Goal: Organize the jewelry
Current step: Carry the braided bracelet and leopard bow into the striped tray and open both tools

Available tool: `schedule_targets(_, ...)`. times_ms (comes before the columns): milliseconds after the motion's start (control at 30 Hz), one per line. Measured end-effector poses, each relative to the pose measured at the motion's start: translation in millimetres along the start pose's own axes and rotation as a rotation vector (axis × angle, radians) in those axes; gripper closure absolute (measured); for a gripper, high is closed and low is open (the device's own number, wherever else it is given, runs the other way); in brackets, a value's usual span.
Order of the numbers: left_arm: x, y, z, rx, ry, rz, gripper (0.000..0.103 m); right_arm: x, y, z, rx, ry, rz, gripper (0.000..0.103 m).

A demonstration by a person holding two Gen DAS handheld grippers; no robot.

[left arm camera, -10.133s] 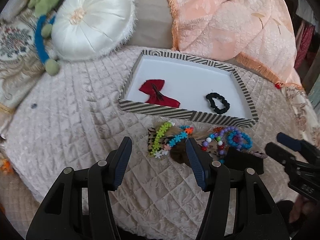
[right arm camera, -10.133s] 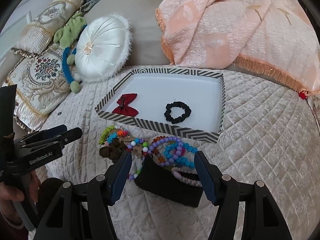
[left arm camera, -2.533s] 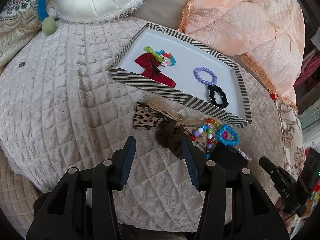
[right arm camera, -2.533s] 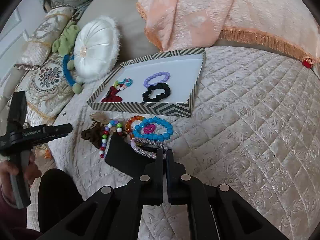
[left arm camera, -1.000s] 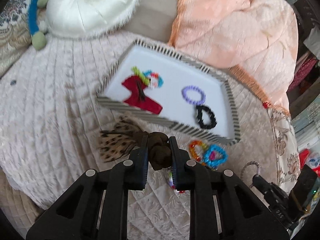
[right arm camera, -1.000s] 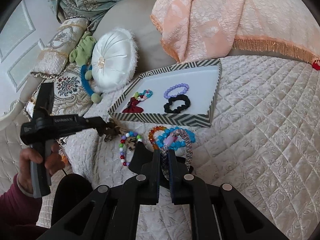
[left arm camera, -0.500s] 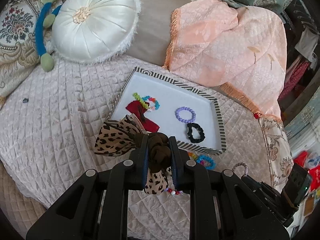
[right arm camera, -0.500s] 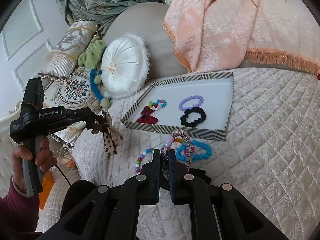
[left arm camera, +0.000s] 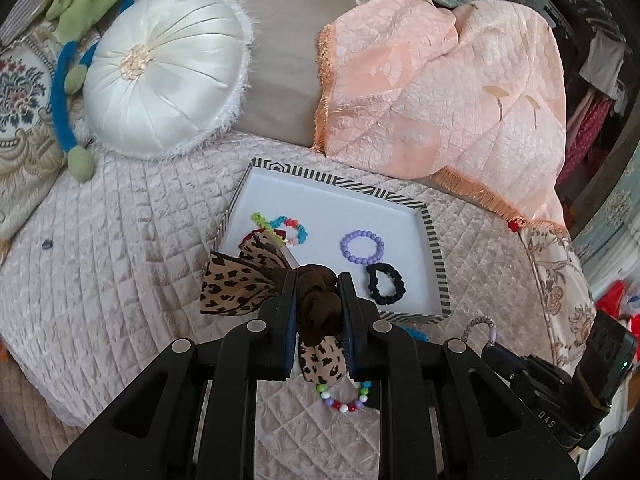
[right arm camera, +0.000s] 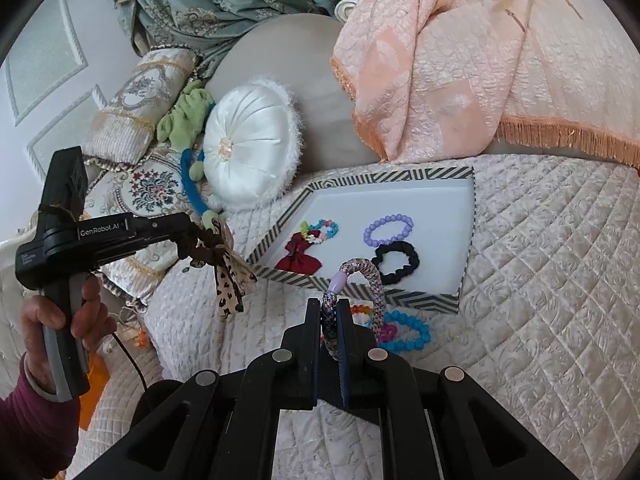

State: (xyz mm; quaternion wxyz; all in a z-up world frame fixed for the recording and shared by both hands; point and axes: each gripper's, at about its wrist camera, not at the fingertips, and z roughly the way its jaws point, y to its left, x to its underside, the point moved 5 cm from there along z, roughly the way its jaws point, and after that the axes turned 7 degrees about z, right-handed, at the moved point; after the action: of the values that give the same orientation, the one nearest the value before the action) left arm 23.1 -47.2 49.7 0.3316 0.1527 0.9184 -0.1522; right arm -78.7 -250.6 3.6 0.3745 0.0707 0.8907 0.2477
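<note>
My left gripper is shut on a leopard-print bow hair tie by its brown knot and holds it in the air in front of the striped tray. It also shows in the right wrist view. My right gripper is shut on a braided grey-pink bracelet, lifted in front of the tray. In the tray lie a red bow, a colourful flower bracelet, a purple bead bracelet and a black scrunchie.
On the quilted bed lie a blue bead bracelet, an orange one and a multicolour bead bracelet. A white round cushion, a peach blanket and patterned pillows lie behind the tray.
Both grippers have risen slightly with their items still gripped. The leopard bow hangs a little closer to the tray's near left corner.
</note>
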Motion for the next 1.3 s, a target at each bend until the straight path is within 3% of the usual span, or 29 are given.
schedule_targets(433,-30,-21,43,-0.035,0.026,0.091,0.086,-28,-20,20,0.043,0.016,-0.004,0.096)
schedule_targets(833,-66,-31,98,-0.041,0.050,0.100,0.086,-59,-38,57,0.093,0.056,-0.034,0.096)
schedule_targets(1033,-82,-23,144,-0.028,0.082,0.044,0.086,-69,-49,95,0.123,0.119,-0.059,0.096)
schedule_targets(1300,-76,3,196,-0.042,0.142,-0.034,0.086,-83,-75,147,0.267,0.195,-0.107,0.096)
